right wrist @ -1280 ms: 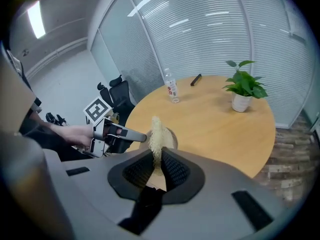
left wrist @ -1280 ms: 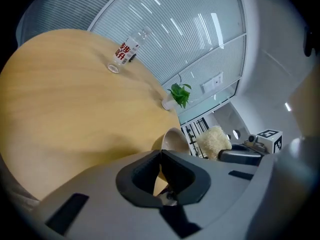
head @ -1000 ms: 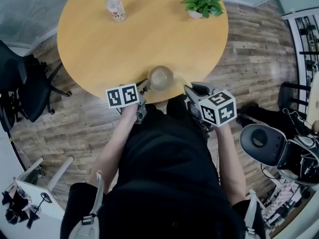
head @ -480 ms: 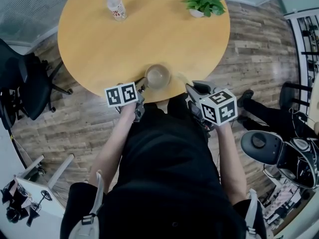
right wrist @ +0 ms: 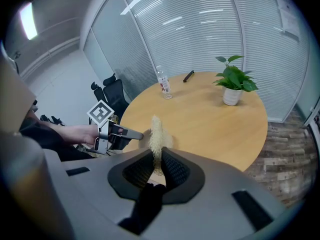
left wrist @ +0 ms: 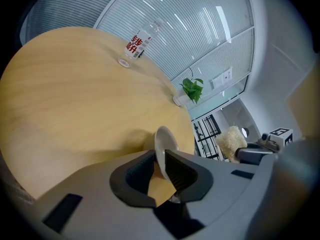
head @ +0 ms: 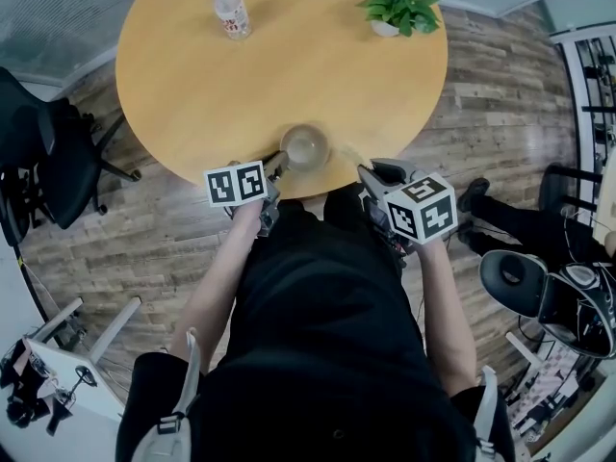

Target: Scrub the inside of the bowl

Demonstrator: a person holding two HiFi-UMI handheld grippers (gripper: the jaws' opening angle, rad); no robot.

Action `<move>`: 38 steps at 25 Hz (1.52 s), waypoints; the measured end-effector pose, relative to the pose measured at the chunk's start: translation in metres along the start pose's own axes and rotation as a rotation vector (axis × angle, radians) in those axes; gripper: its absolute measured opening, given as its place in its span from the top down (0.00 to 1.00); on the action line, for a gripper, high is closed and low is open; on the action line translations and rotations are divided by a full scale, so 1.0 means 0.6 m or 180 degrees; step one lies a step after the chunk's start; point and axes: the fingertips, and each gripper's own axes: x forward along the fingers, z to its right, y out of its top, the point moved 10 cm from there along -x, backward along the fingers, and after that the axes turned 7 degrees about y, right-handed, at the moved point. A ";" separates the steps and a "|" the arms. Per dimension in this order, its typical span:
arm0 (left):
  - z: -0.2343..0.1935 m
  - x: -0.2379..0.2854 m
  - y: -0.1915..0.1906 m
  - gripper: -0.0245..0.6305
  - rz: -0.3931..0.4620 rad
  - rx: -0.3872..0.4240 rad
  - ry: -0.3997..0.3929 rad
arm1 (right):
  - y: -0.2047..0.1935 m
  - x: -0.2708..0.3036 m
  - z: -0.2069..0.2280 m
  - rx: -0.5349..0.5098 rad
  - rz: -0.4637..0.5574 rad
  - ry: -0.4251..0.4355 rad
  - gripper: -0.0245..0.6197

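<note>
A pale bowl sits at the near edge of the round wooden table. My left gripper is at the bowl's left side. In the left gripper view the bowl's rim stands between the jaws of this gripper. The jaws are opening, and a gap shows on the left side of the rim. My right gripper is shut on a pale yellow fibrous sponge. It hovers just right of the bowl, with the left gripper across from it.
A water bottle and a potted plant stand at the far side of the table. A black office chair is on the left. Another chair and cluttered gear are on the right, on the wooden floor.
Bowl and both grippers keep their places at the table's near edge. Only the head view has shifted slightly.
</note>
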 end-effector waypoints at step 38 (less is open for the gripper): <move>0.090 -0.173 0.047 0.94 0.1012 0.1137 -0.0237 | 0.059 0.014 -0.057 -0.0311 0.0744 0.0544 0.89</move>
